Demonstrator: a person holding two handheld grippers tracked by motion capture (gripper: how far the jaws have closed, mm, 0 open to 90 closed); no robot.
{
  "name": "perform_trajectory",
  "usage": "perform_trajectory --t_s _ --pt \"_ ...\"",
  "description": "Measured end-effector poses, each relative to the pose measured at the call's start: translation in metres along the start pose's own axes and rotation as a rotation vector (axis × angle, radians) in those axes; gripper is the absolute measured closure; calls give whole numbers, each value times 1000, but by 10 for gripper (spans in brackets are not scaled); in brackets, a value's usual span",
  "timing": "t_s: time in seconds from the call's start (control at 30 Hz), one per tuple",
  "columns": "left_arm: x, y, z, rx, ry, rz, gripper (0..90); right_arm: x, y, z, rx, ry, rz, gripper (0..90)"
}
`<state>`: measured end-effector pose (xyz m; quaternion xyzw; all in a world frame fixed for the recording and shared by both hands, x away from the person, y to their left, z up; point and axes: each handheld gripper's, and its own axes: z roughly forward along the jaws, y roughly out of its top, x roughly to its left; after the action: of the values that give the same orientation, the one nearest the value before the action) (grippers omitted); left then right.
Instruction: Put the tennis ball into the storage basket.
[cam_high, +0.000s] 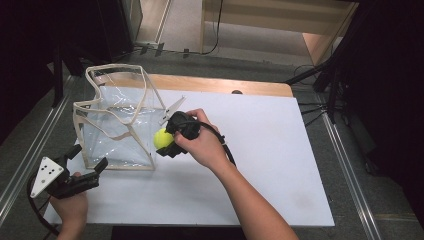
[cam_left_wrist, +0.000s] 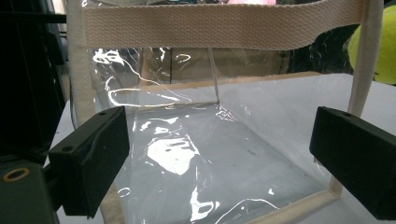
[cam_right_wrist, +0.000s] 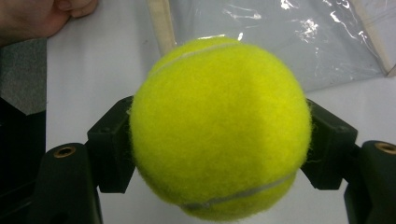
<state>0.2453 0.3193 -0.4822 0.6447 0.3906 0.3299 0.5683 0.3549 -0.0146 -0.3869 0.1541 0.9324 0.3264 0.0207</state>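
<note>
A yellow tennis ball (cam_high: 161, 138) (cam_right_wrist: 219, 126) is clamped between the jaws of my right gripper (cam_high: 170, 140) (cam_right_wrist: 219, 149), held just off the white table beside the right front corner of a clear plastic bag (cam_high: 117, 120) with beige webbing trim. The bag stands upright with its mouth open. My left gripper (cam_high: 90, 162) (cam_left_wrist: 219, 163) is open near the bag's left front corner, its jaws spread in front of the clear wall (cam_left_wrist: 201, 154) and holding nothing. The ball (cam_left_wrist: 376, 44) peeks in at the far right edge of the left gripper view.
The white tabletop (cam_high: 265, 150) stretches wide to the right of the bag, with a wooden strip (cam_high: 225, 85) along its far edge. Metal rails (cam_high: 30, 150) run along both sides. Black stands and cables (cam_high: 325, 85) crowd the right rear.
</note>
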Motion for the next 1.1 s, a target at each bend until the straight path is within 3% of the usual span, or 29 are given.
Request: perform_trajectory --t_s 0.1,1.1 --pt "0 0 0 0 -2 2 54 0 6 -4 11 0 16 238" --pt "0 0 1 -4 -3 -2 54 -12 47 -27 -19 26 -18 239"
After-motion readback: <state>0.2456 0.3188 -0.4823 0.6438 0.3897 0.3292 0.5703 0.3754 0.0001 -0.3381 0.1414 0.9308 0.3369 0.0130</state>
